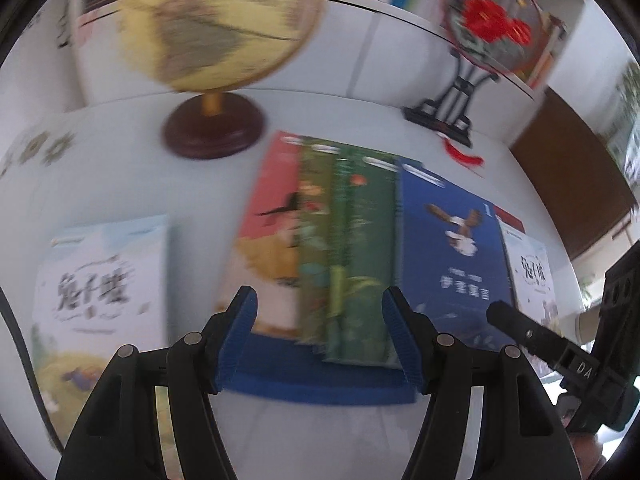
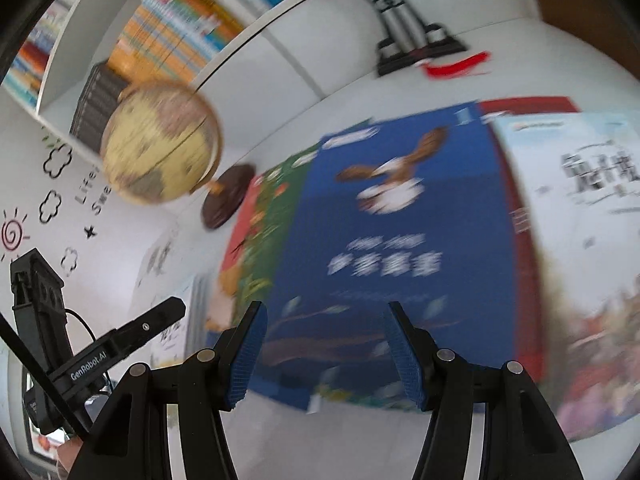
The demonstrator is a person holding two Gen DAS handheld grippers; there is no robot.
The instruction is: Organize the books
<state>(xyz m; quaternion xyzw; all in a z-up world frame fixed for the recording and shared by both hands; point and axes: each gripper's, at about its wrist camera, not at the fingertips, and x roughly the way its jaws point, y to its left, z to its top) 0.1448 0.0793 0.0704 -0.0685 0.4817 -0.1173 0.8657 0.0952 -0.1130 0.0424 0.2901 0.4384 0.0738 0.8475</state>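
A white table (image 1: 120, 168) carries a spread of books under soft daylight; both views are smeared by motion, so fine print is hard to read. At the back of the table stands a yellow globe (image 1: 216, 20) on a dark round wooden base, and to its right a round fan with red flowers (image 1: 494, 26) rests on a black stand, a red tassel (image 1: 464, 154) trailing onto the surface beside it. Behind them a white shelf (image 2: 256, 28) holds rows of colourful spines, and the wall to the left bears black line drawings of clouds and a red spiral sun (image 2: 12, 234).

The books lie flat and overlapping in a row: a pink book (image 1: 276, 196) at the left, a green book (image 1: 360, 240) partly over it, then a blue book with a bird on its cover (image 1: 448, 248), a red book (image 2: 524, 240) showing only as a strip, and a pale book (image 2: 580, 208) at the right end. A second pale book (image 1: 104, 292) lies apart on the left, well clear of the row.

The left gripper (image 1: 320, 300) hovers above the near edge of the green book with its jaws apart and nothing between the blue pads. The right gripper (image 2: 326, 312) hangs over the lower part of the blue book, jaws likewise apart and empty. Each gripper shows at the edge of the other's view.
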